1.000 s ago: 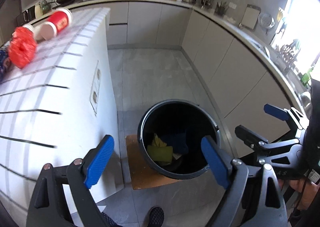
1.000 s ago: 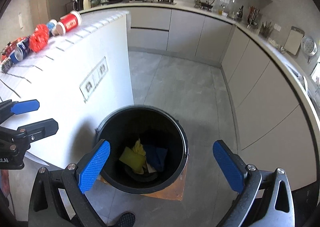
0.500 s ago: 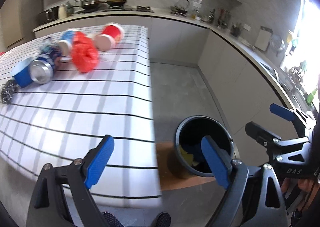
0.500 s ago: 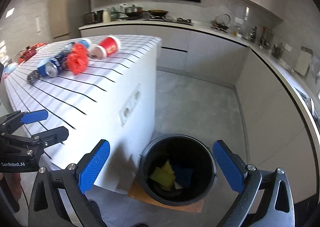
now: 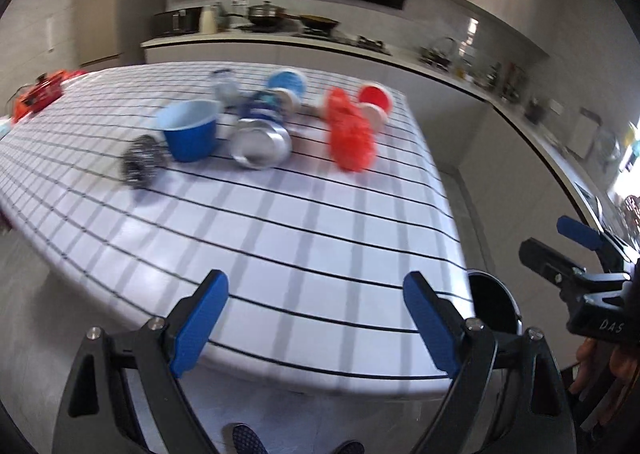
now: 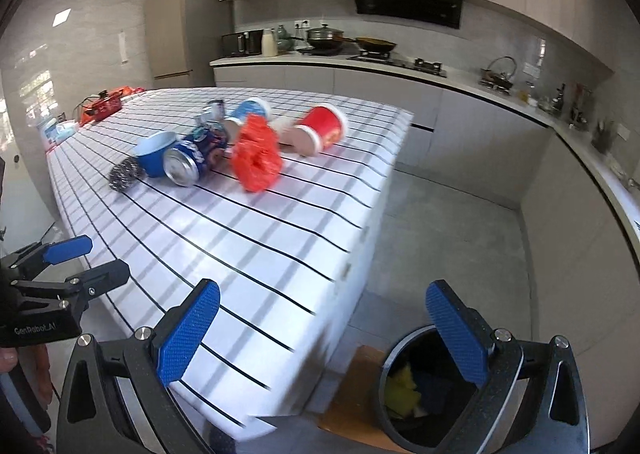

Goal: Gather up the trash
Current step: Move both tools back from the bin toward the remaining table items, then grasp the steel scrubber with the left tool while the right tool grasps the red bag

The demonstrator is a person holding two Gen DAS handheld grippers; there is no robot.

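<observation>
Trash lies on the checked counter point(image 5: 304, 238): a crumpled red bag point(image 5: 352, 136) point(image 6: 256, 156), a red paper cup point(image 6: 322, 130), a blue drink can point(image 5: 260, 138) point(image 6: 188, 164), a blue cup point(image 5: 190, 134), a steel scourer point(image 5: 142, 166) and a blue-white tub point(image 5: 286, 84). The black bin point(image 6: 416, 394) stands on the floor by the counter's end and holds yellow and blue scraps. My left gripper point(image 5: 316, 318) is open and empty over the counter's near edge. My right gripper point(image 6: 324, 330) is open and empty between the counter corner and the bin.
A red pot point(image 6: 102, 106) sits at the counter's far left. A brown board point(image 6: 352, 386) lies under the bin. Kitchen cabinets point(image 6: 480, 134) line the back and right walls, with grey floor point(image 6: 440, 238) between. My shoes point(image 5: 244, 438) show below.
Both grippers have lifted and swung from above the bin up toward the counter. The trash pile now sits ahead of the left gripper. Both stayed open and empty.
</observation>
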